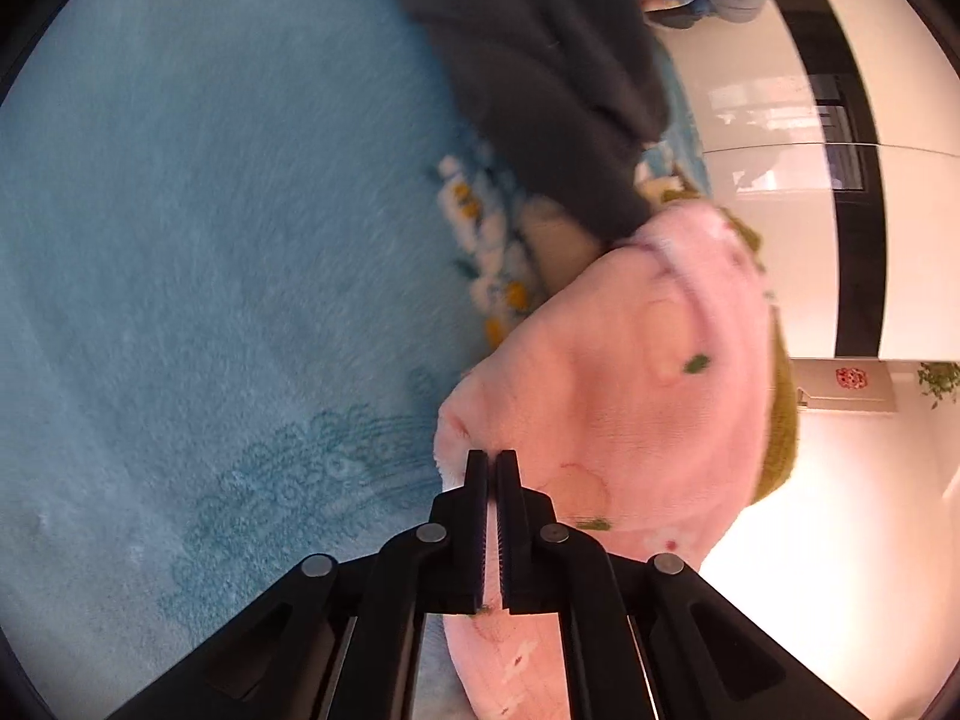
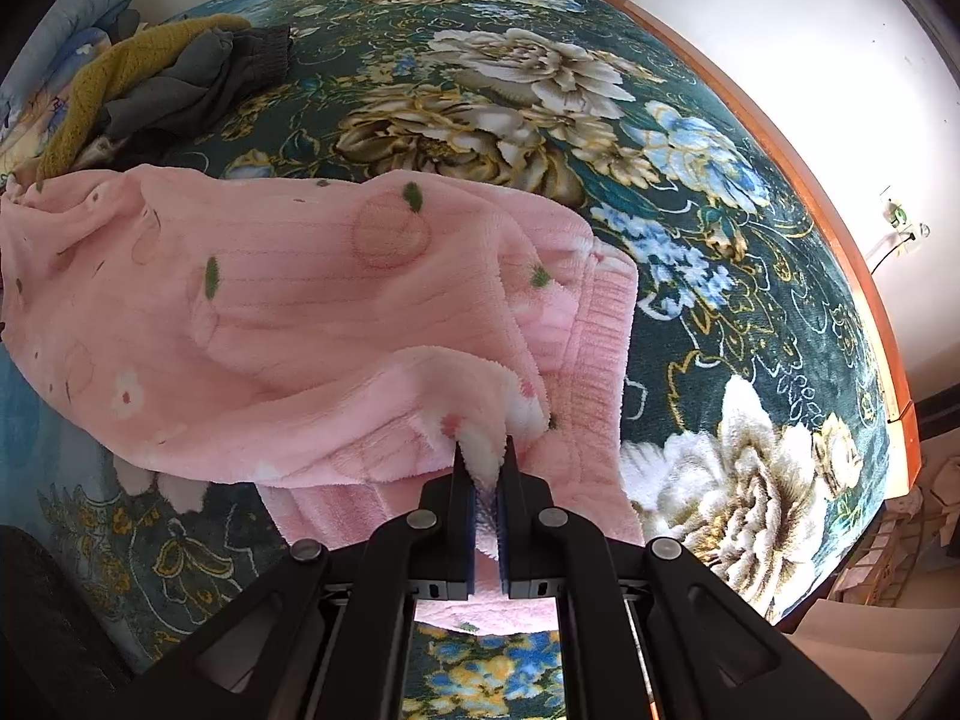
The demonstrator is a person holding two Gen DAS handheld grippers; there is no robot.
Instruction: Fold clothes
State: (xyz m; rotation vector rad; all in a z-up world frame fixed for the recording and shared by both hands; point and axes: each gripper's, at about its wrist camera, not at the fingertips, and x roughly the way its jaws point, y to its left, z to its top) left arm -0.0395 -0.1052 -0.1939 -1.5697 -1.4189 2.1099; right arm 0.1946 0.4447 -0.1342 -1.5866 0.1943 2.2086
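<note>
Left tool (image 1: pixel 492 457) and right tool (image 2: pixel 483 450) each pinch the pink fleece garment (image 2: pixel 288 324) tight; floral blanket (image 2: pixel 720 240) beneath.

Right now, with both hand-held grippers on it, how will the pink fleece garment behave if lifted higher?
Probably floppy: the pink fleece garment sags and folds between grips. Likely light for its bulk, being plush pile. The right hand-held gripper pinches only an edge; slipping looks unlikely, since the pile bunches between its pads.

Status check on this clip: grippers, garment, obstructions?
Left gripper and right gripper both shut on pink fleece garment. Garment lifted, unfolded. Clothes pile behind, clear.
</note>
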